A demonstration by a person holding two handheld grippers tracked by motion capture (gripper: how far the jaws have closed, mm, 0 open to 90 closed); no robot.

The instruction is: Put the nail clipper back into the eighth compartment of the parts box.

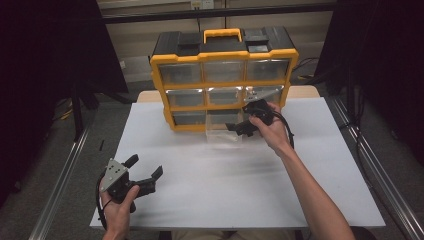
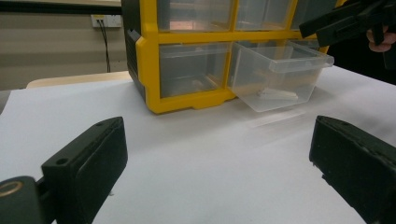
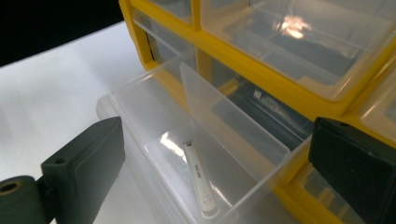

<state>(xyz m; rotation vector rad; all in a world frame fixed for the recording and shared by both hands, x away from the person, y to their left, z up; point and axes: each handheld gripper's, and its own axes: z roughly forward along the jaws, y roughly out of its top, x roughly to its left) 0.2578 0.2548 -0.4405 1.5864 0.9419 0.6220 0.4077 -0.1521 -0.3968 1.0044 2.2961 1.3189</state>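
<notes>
A yellow organizer (image 1: pixel 223 75) is standing at the table's (image 1: pixel 200 200) far edge, its bottom-middle clear drawer (image 3: pixel 205 140) sticking out toward the person. Inside the drawer a white clipper (image 3: pixel 200 179) is lying flat (long axis running front to back). The right gripper (image 1: pixel 245 126) is hovering just above it, jaws wide, holding nothing. The left gripper (image 1: pixel 145 172) is resting well short of the organizer, also gaping empty.
</notes>
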